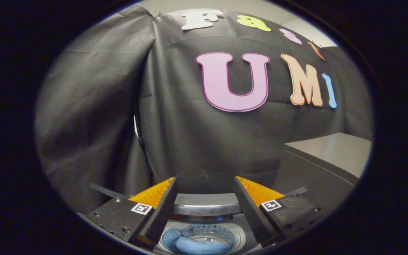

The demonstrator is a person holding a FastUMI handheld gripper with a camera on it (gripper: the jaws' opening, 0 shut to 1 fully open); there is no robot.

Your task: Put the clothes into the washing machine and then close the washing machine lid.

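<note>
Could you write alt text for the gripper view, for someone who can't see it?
The gripper, fingers open and empty, hovers over an open washing machine with blue clothes in its drum. A grey cabinet stands beside it.

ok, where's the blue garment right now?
In the gripper view, the blue garment lies inside the washing machine drum, seen low between the open tool's fingers, with the grey cabinet off to the right.

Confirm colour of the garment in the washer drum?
Light blue. The garment lies in the washer drum, seen in the gripper view between the open fingers, which hold nothing.
</note>
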